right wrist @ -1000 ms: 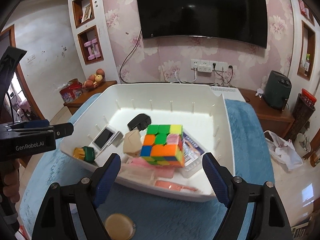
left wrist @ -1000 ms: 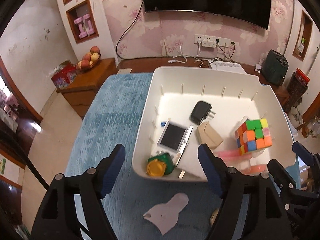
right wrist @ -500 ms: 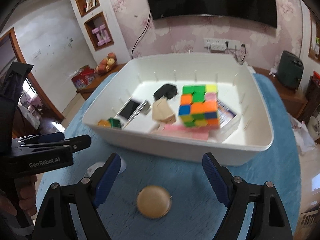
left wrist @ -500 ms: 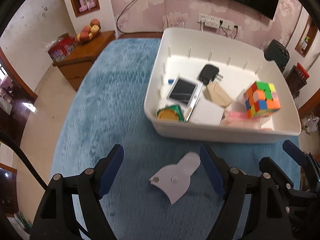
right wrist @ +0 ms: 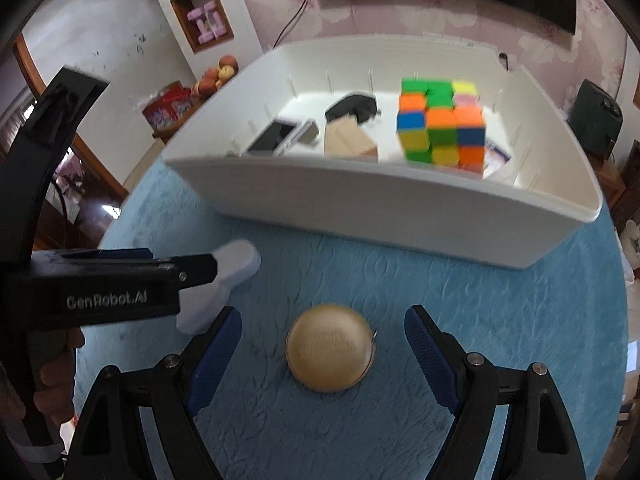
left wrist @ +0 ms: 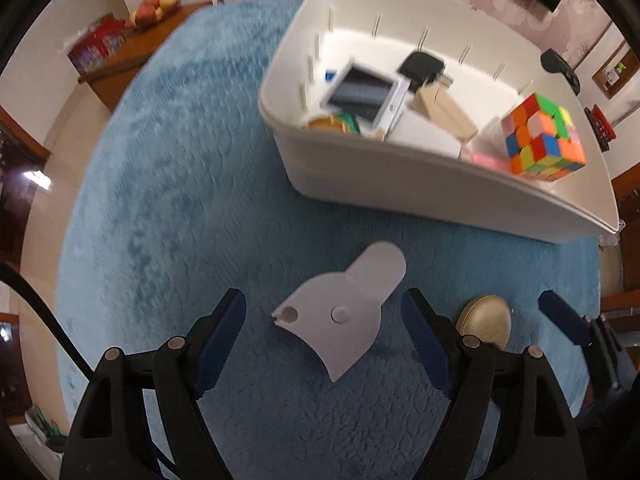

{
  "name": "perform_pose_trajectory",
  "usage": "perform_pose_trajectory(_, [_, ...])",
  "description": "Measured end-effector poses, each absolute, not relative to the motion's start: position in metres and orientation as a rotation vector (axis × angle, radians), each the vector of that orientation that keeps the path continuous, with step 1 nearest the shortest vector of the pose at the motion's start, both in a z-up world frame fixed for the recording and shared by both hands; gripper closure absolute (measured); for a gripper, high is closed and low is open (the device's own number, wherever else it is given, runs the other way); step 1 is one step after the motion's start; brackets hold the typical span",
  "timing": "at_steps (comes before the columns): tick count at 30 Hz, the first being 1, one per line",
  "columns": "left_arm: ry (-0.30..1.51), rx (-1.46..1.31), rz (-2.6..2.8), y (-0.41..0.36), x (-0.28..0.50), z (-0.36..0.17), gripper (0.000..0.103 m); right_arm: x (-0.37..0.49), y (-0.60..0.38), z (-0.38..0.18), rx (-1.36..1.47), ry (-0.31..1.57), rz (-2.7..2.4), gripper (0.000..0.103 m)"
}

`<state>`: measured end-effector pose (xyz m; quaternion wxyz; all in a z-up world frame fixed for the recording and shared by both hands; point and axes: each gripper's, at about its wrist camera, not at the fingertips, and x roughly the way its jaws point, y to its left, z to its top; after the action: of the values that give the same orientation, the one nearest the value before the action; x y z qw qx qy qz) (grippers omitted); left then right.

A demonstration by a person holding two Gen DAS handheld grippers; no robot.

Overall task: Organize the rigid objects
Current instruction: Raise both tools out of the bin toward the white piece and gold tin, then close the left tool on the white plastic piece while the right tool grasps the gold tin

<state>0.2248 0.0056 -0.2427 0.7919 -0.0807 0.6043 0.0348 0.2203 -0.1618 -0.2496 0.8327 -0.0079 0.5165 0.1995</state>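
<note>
From the left wrist, the left gripper (left wrist: 322, 338) stood with its jaws apart around a flat grey plastic piece (left wrist: 344, 316) on the blue surface (left wrist: 180, 200), just in front of the white bin (left wrist: 420, 176) holding a colour cube (left wrist: 540, 140).

From the right wrist, the right gripper (right wrist: 322, 354) was spread wide either side of a round gold case (right wrist: 330, 348), near the bin's (right wrist: 360, 200) front wall.

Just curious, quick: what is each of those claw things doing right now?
Left gripper: jaws open, empty, either side of the flat white piece.
Right gripper: jaws open, empty, either side of the round gold case.
</note>
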Motion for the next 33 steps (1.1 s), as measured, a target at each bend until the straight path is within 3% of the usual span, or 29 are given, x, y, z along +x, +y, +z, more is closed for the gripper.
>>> perform_pose_trajectory(9, [1.409, -0.233, 0.062, 0.005, 0.231, -0.269, 0.021, 0.215, -0.153, -0.268, -0.059, 1.14, 0.407, 0.018])
perform_pose_trajectory(14, [1.424, -0.19, 0.077, -0.003, 0.234, -0.276, 0.021, 0.219, -0.15, -0.276, -0.071, 1.156, 0.405, 0.025])
perform_pose_trajectory(22, [1.435, -0.114, 0.111, -0.022, 0.244, -0.284, 0.019, 0.221, -0.145, -0.281, -0.103, 1.139, 0.403, 0.025])
perform_pose_trajectory(30, [1.424, -0.121, 0.132, -0.033, 0.258, -0.29, 0.019, 0.219, -0.139, -0.282, -0.212, 1.089, 0.402, 0.046])
perform_pose_trajectory(33, [1.412, -0.129, 0.141, -0.03, 0.258, -0.288, 0.023, 0.22, -0.141, -0.281, -0.204, 1.089, 0.404, 0.047])
